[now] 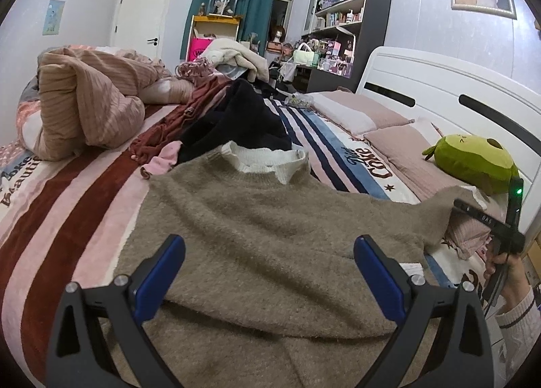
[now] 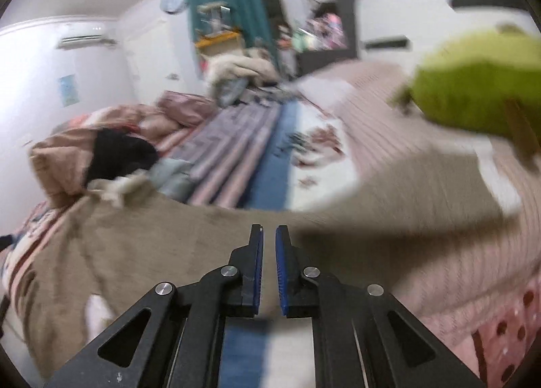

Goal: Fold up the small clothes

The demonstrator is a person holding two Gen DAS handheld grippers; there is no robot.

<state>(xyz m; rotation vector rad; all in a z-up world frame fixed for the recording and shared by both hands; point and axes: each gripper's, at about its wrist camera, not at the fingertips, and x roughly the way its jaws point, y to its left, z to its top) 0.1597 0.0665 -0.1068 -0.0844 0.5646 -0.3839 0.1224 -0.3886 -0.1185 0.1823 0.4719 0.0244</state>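
Note:
A fuzzy taupe sweater (image 1: 257, 235) with a white knit collar (image 1: 267, 159) lies spread on the bed. My left gripper (image 1: 268, 259) is open, its blue pads wide apart just above the sweater's lower body. My right gripper (image 2: 268, 235) has its jaws nearly together over the sweater's edge (image 2: 209, 235); the blurred view leaves it unclear whether cloth sits between them. In the left wrist view the right gripper's body (image 1: 500, 229) appears at the far right, beside the sweater's lifted sleeve (image 1: 436, 215).
A green plush toy (image 1: 473, 161) lies on pink pillows (image 1: 399, 141) by the white headboard (image 1: 439, 83). A heap of dark, maroon and pink clothes (image 1: 230, 124) and a rolled pink quilt (image 1: 84, 100) lie beyond the sweater on the striped blanket (image 1: 67, 198).

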